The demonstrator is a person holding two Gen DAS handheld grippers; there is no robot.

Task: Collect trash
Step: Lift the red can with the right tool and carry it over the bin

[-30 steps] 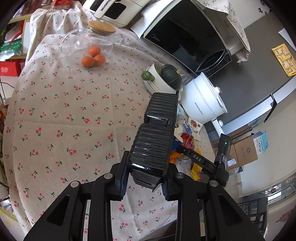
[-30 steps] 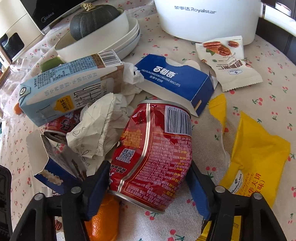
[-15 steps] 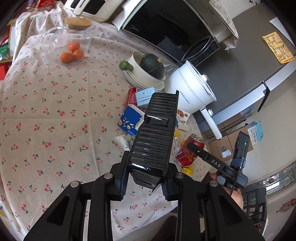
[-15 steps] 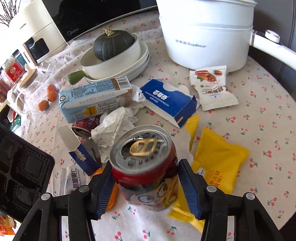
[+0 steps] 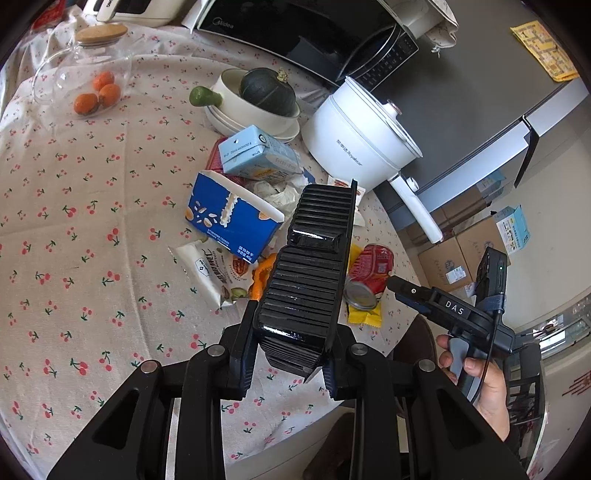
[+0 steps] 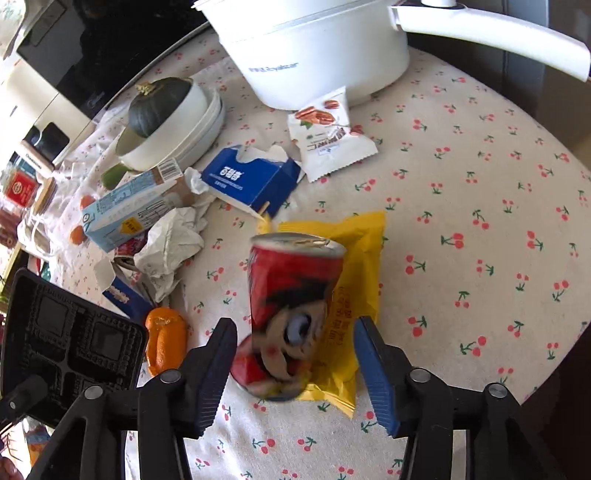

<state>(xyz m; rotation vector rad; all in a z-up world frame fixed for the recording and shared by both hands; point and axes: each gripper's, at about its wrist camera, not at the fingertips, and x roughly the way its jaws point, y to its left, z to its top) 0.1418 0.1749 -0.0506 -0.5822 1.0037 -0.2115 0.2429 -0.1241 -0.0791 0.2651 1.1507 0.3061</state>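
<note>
My left gripper (image 5: 291,363) is shut on a black plastic tray (image 5: 308,273), held upright above the table; it also shows at the lower left of the right wrist view (image 6: 70,343). My right gripper (image 6: 295,363) is open, with a blurred red can (image 6: 291,306) between its jaws and free of both pads, over a yellow wrapper (image 6: 351,280). The can (image 5: 369,269) lies by the table edge in the left wrist view. Trash sits beyond: a milk carton (image 6: 133,210), crumpled paper (image 6: 170,247), a blue biscuit box (image 6: 251,177), a nut packet (image 6: 328,136), orange peel (image 6: 166,343).
A white electric pot (image 6: 314,48) stands at the back, a bowl with a dark squash (image 6: 162,110) to its left. A glass jar with oranges (image 5: 88,77) and a microwave (image 5: 295,33) stand farther back. The table edge (image 6: 554,369) runs close on the right.
My right gripper has opened and let go of the red can, which it had lifted off the pile. The left gripper with the tray has pulled back and swung right.
</note>
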